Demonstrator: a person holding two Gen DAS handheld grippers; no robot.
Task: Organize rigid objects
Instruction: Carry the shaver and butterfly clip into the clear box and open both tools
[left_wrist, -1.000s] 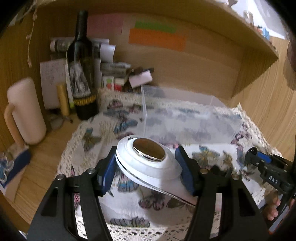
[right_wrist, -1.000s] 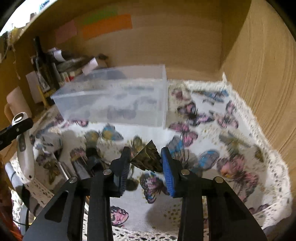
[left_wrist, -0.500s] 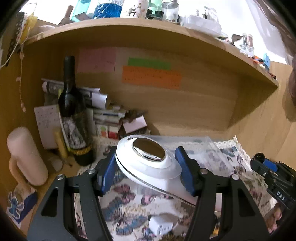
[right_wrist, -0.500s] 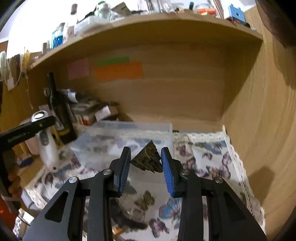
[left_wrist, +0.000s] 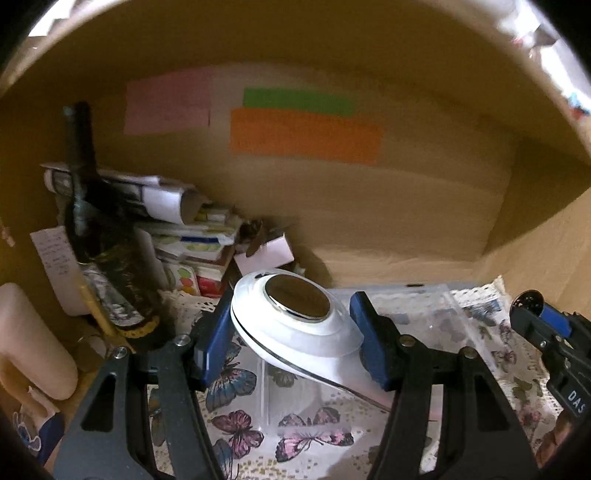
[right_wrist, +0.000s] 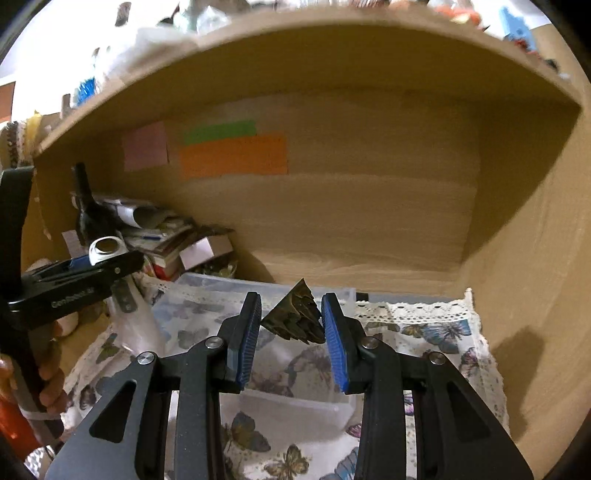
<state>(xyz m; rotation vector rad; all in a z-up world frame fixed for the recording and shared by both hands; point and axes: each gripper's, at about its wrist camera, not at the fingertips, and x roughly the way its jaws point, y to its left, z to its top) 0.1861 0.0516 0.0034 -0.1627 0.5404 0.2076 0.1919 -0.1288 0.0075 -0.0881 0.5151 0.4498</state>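
Observation:
My left gripper (left_wrist: 291, 332) is shut on a white handheld device with a round metal face (left_wrist: 295, 321), held above the near left corner of a clear plastic bin (left_wrist: 424, 306). It also shows at the left of the right wrist view (right_wrist: 107, 249). My right gripper (right_wrist: 291, 325) is shut on a small dark bronze pyramid (right_wrist: 295, 317), held above the same bin (right_wrist: 207, 310). The right gripper shows at the right edge of the left wrist view (left_wrist: 543, 325).
The bin stands on a butterfly-print cloth (right_wrist: 424, 332) inside a wooden alcove. A dark wine bottle (left_wrist: 96, 236), stacked boxes and rolled papers (left_wrist: 184, 236) crowd the back left. A cream cylinder (left_wrist: 29, 339) stands at far left. Coloured notes (left_wrist: 303, 133) hang on the back wall.
Both grippers have risen and moved forward from low over the cloth to above the bin, each still holding its object. The views now tilt up toward the back wall.

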